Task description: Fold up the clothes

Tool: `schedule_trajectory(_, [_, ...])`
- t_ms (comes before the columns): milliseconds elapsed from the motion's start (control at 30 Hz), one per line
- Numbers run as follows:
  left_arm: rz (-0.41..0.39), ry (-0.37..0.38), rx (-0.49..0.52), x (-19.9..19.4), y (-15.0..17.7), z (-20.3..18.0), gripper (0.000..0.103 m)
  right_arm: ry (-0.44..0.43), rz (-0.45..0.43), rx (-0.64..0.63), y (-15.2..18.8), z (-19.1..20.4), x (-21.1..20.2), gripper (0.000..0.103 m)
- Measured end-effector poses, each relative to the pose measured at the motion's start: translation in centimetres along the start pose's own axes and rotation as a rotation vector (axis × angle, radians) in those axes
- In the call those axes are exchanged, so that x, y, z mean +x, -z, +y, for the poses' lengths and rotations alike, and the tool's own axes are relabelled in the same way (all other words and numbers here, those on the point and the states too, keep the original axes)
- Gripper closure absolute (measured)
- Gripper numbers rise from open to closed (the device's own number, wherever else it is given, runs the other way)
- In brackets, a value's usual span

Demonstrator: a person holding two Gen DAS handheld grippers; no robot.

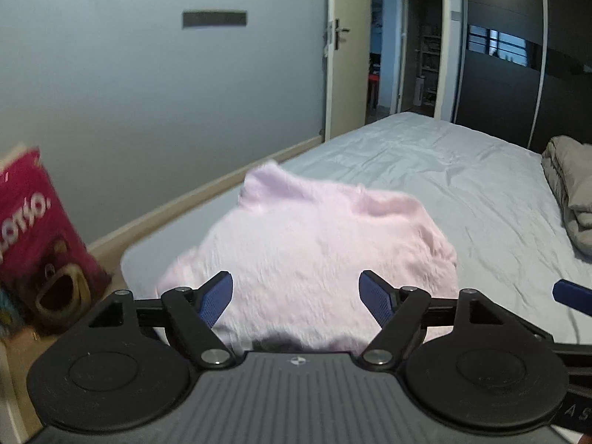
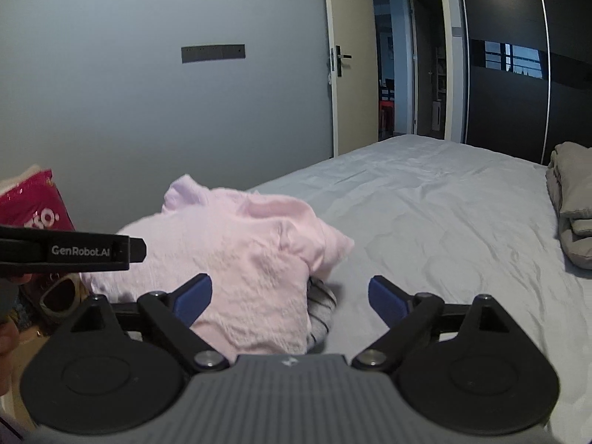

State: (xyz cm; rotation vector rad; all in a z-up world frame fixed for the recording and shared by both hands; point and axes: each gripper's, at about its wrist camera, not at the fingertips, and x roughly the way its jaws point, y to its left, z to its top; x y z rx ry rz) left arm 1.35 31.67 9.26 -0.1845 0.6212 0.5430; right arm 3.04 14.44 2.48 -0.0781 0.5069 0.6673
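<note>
A crumpled pink garment (image 1: 310, 244) lies in a heap on the near left part of the grey bed sheet (image 1: 444, 177). It also shows in the right wrist view (image 2: 244, 259), with a grey striped cloth (image 2: 320, 307) poking out from under its right edge. My left gripper (image 1: 296, 296) is open and empty, just above the near side of the heap. My right gripper (image 2: 290, 301) is open and empty, over the heap's right edge. A blue fingertip of the right gripper (image 1: 569, 292) shows at the left wrist view's right edge.
A stack of folded beige-grey clothes (image 2: 571, 203) sits at the bed's right side. A pink bag with a bear print (image 1: 40, 244) stands on the floor at the left. A grey wall, an open door (image 2: 347, 59) and a dark wardrobe (image 2: 518, 55) lie beyond.
</note>
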Motion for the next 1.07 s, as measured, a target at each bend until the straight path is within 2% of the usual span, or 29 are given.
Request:
schedule_trajectory(300, [0.080,-0.050,-0.014,1.4,2.5,0.3,0.028,0.010,0.048,0.019,2.9,-0.6,0.1,0.009])
schedule_trajectory(500, [0.089,-0.051,0.003,1.6,3.2,-0.2,0.028,0.033,0.079,0.053,3.8,-1.4,1.2,0.009])
schedule_trajectory(1067, [0.097,-0.055,0.013,1.2,3.7,0.1,0.028,0.003,0.105,0.024,4.7,-0.3,1.7,0.009])
